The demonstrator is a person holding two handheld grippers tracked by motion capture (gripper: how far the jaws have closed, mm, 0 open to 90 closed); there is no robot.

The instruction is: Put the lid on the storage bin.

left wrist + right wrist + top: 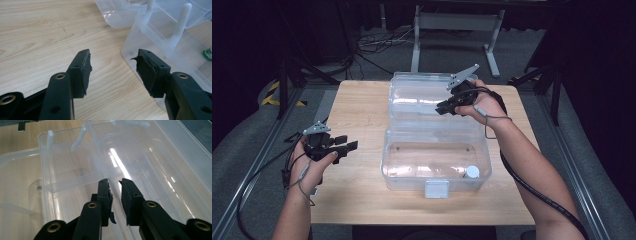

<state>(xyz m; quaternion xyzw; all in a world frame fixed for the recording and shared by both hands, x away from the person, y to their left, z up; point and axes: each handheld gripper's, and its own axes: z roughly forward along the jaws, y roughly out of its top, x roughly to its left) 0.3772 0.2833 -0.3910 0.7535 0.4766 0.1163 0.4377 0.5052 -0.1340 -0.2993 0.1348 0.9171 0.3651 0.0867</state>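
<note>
The clear box (435,160) sits mid-table (362,105) with its lid (422,100) thrown back flat behind it, hinged along the far wall. The right gripper (443,107) hangs over the lid's near edge, jaws narrowed to a thin gap astride a ridge of the lid; whether the pads (107,195) actually press on the plastic is hard to judge, since it is so transparent. That placing looks like a bid to swing the lid shut. The left gripper (346,145) waits off to the box's left, jaws wide apart and holding nothing. A small capped item (472,172) lies inside the box; its green-edged end (208,53) is cut off by the frame.
</note>
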